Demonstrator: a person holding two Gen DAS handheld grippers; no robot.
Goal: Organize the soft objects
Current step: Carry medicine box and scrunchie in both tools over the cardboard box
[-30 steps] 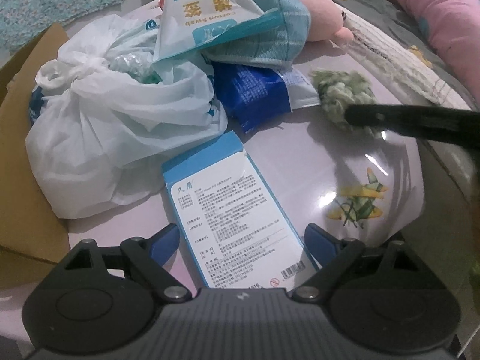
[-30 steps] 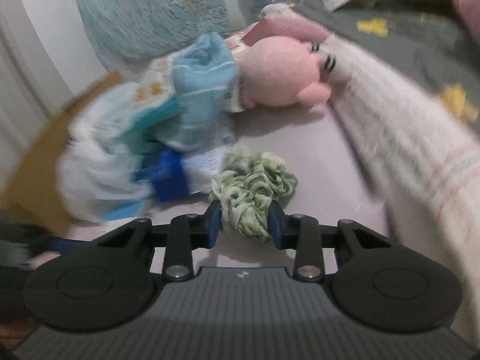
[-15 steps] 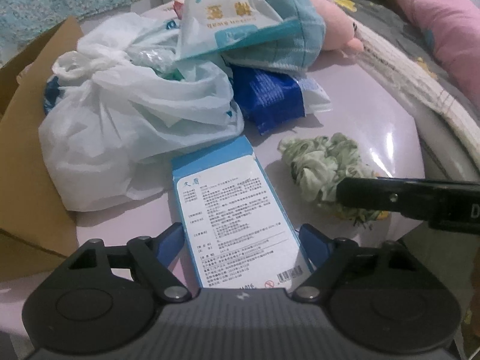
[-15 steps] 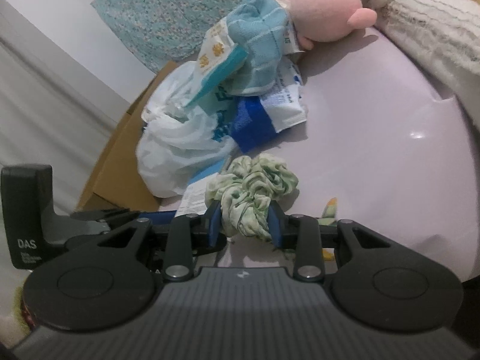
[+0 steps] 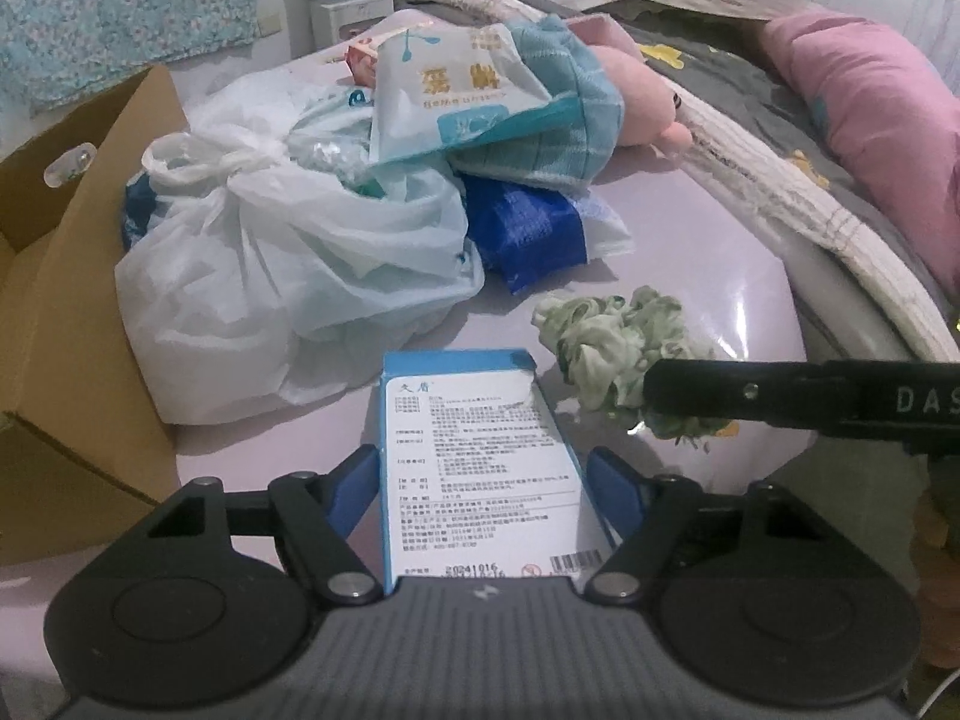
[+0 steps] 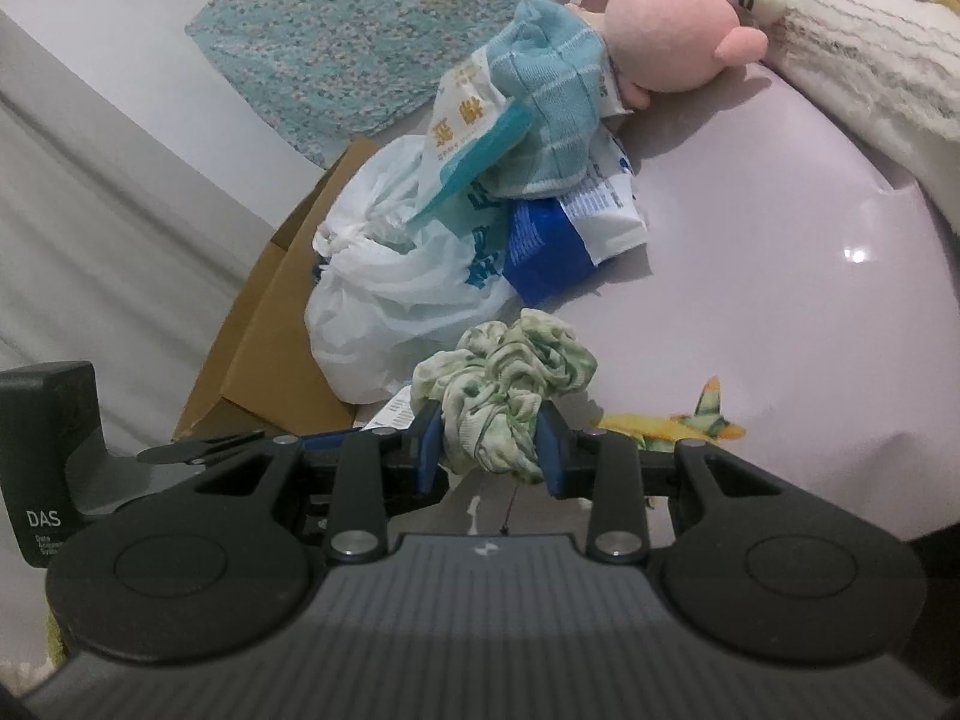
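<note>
Since the earlier frame, we are dragging the green scrunchie nearer the blue-and-white box. Our left gripper, jaws closing, is straddling that stiff box unpinched; our right gripper is clamping the light, compressible scrunchie above the table.
</note>
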